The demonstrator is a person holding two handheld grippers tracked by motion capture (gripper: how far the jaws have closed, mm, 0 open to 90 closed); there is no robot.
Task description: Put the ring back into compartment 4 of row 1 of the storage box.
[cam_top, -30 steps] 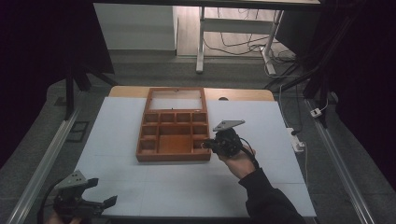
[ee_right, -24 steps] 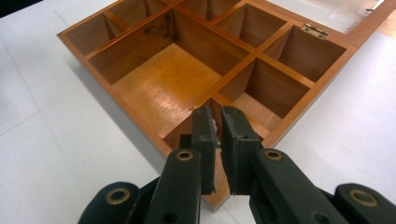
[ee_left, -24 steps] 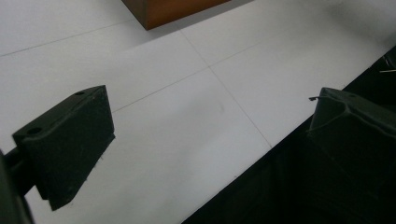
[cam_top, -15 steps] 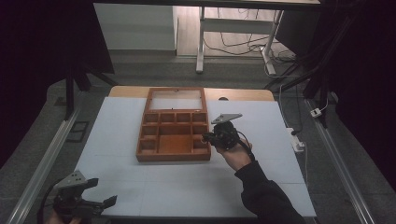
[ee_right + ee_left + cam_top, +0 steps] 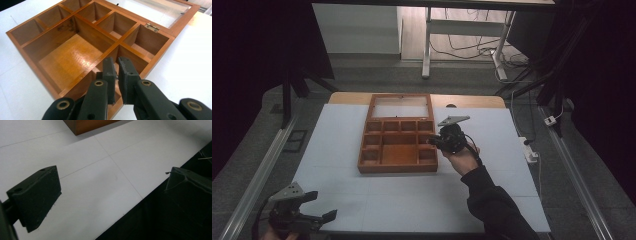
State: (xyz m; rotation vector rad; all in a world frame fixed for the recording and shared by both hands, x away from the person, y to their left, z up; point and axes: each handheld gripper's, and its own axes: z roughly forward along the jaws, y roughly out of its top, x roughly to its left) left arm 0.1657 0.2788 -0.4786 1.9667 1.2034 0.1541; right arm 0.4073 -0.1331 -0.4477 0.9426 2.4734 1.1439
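Two grippers: left gripper (image 5: 319, 216) at lower left of the high view, jaws spread wide, holding nothing; right gripper (image 5: 438, 141) at centre, jaws nearly together, nothing visible between them.
Surface: white table (image 5: 412, 195).
Box: wooden box (image 5: 398, 145) mid-frame, compartments bare, glass lid (image 5: 400, 107) lying back.
Room: desk legs (image 5: 427, 50) and cables (image 5: 462, 47) at top.
Hidden: frame edges too dark to read.

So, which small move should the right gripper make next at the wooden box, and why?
Probably it should open its jaws a little and settle lower. The right gripper hovers over the wooden box at its right side, jaws nearly shut with nothing visible between them, above a small compartment that looks empty. The lid already lies open. The left gripper rests open, far off.
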